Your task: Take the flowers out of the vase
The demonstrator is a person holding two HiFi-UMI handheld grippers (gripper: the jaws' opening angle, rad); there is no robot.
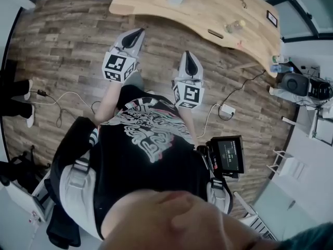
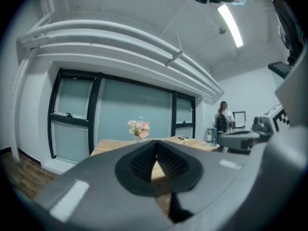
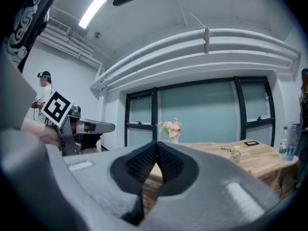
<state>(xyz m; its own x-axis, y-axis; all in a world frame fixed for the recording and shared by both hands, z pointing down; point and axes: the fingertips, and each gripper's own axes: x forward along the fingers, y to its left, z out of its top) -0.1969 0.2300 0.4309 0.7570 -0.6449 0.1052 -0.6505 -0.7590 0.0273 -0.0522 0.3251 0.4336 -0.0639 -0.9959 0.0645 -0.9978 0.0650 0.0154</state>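
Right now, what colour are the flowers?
Pink and white flowers, clearest in the right gripper view.

Two grey two-jaw grippers are showing near: left gripper (image 1: 136,34), right gripper (image 1: 189,57). One pale wooden table (image 3: 216,158) is standing far off, bearing one bunch of pink flowers (image 3: 171,127), one white vase (image 3: 173,139) and one small clear yellow-capped bottle (image 3: 235,153). Two tall clear water bottles (image 3: 284,148) are standing near its right end.
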